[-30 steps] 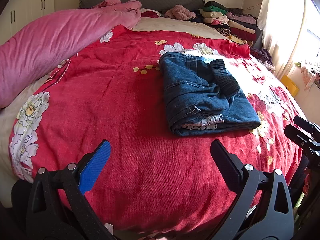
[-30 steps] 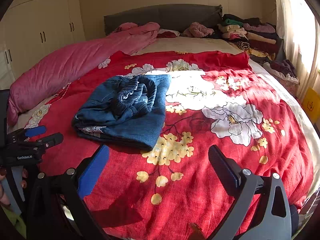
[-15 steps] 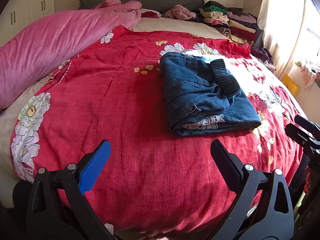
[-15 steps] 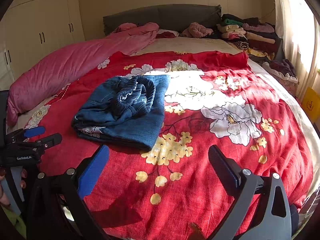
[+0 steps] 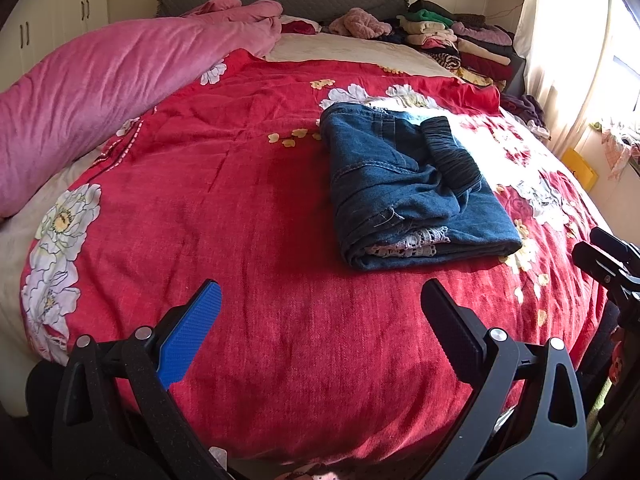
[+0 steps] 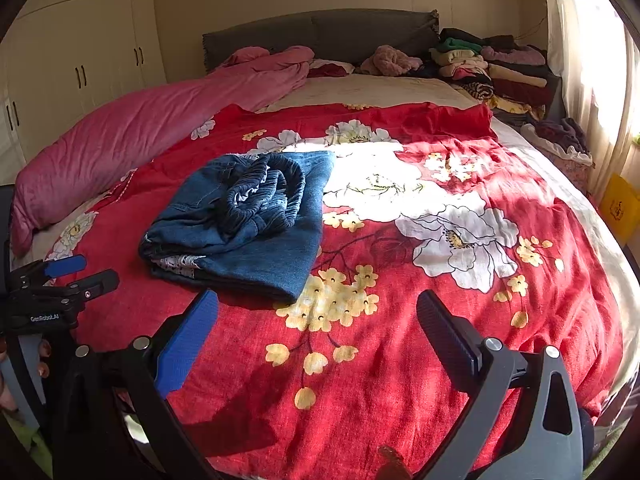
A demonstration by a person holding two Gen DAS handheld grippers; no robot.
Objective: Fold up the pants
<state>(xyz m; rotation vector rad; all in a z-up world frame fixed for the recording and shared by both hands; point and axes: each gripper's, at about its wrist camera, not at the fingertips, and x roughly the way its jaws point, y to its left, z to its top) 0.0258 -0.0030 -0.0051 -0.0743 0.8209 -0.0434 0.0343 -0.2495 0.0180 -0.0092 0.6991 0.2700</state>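
Blue denim pants (image 5: 404,188) lie folded into a compact rectangle on the red floral bedspread (image 5: 248,216), elastic waistband on top. They also show in the right wrist view (image 6: 248,224). My left gripper (image 5: 320,300) is open and empty, held near the bed's front edge, short of the pants. My right gripper (image 6: 318,312) is open and empty, in front and to the right of the pants. Each gripper shows at the edge of the other's view: the right one (image 5: 608,256), the left one (image 6: 64,276).
A pink quilt (image 5: 100,92) lies along the bed's left side. Stacks of folded clothes (image 5: 460,44) sit at the head on the right, by the grey headboard (image 6: 320,36). A wardrobe (image 6: 80,72) stands left, a curtain (image 6: 588,60) right.
Both grippers have drifted very slightly; the pants stay put on the bedspread. Both jaws stay open.
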